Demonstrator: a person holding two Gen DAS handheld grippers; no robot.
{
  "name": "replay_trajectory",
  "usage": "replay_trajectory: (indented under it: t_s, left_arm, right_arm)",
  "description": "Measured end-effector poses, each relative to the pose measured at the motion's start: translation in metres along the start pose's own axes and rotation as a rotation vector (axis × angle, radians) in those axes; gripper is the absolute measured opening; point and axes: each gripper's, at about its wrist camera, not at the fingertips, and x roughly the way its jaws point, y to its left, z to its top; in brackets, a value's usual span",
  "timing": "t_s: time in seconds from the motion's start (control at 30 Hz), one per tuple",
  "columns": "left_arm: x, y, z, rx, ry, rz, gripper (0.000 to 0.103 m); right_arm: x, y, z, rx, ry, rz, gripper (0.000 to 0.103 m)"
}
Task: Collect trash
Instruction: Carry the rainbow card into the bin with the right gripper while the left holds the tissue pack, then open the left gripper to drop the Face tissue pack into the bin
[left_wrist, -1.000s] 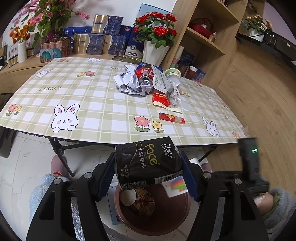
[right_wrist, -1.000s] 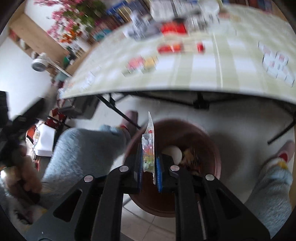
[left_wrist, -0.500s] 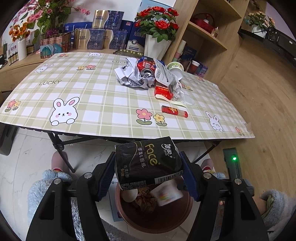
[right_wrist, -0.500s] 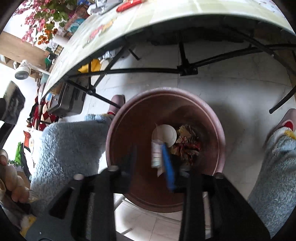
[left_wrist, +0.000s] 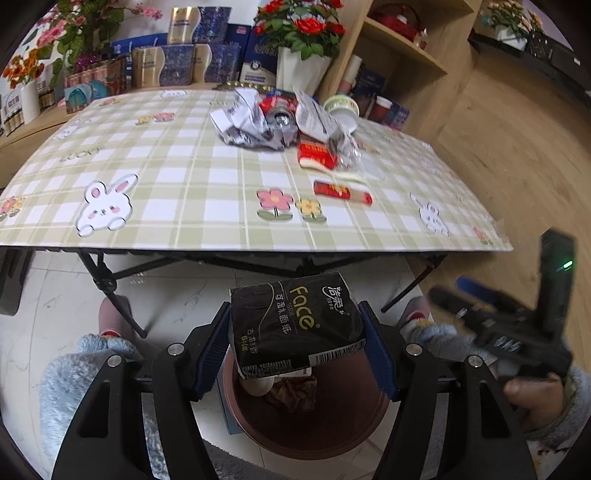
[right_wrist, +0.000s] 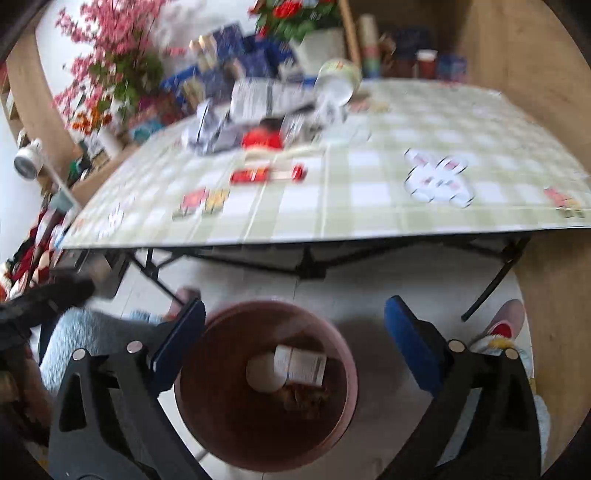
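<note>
Your left gripper (left_wrist: 297, 341) is clamped on a black tissue pack (left_wrist: 295, 325) with "Face" printed on it, blue pads pressing both short ends, and it's hanging right over the brown trash bin (left_wrist: 376, 410) that sits on the floor in front of the table's near edge. Your right gripper (right_wrist: 295, 345) is spread wide with nothing between its blue pads (right_wrist: 410, 343), also hovering above the bin (right_wrist: 347, 373). Down in the bin you can see a white round lid or cup (right_wrist: 263, 372), a flat wrapper with a printed label (right_wrist: 300, 364) lying partly over it, and some crumpled brownish stuff (right_wrist: 306, 398) just beside those. Up on the checked tablecloth (left_wrist: 184, 184) with the bunnies and flowers there's more trash: a heap toward the far edge with crumpled paper (left_wrist: 242, 123), a crushed red can (left_wrist: 279, 114), a shiny foil bag (left_wrist: 317, 118) and a small green-rimmed bowl (left_wrist: 341, 107) tipped on its side, all bunched together and touching. Just nearer than the heap sits a red packet (left_wrist: 317, 156), and nearer again, closer to the front edge, a thin red stick-shaped wrapper (left_wrist: 341, 192) lies on its own next to the printed flowers. The right wrist view is pretty motion-blurred, so the table stuff there is hard to read. Behind the table there's a white vase of red roses (left_wrist: 301, 44) and stacked blue boxes (left_wrist: 181, 62).
</note>
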Motion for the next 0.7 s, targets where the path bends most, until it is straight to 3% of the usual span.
replay_trajectory:
  t_s: [0.33, 0.5, 0.7]
  left_arm:
    - [0.042, -0.022, -0.021, 0.125, 0.169, -0.04, 0.066]
    - [0.05, -0.029, -0.024, 0.149, 0.2, -0.052, 0.068]
    - [0.049, -0.03, -0.023, 0.141, 0.195, -0.066, 0.085]
  right_arm:
    - [-0.009, -0.005, 0.001, 0.023, -0.076, -0.111, 0.097]
    - [-0.012, -0.01, -0.002, 0.045, -0.077, -0.129, 0.097]
    - [-0.011, -0.015, -0.005, 0.063, -0.067, -0.138, 0.097]
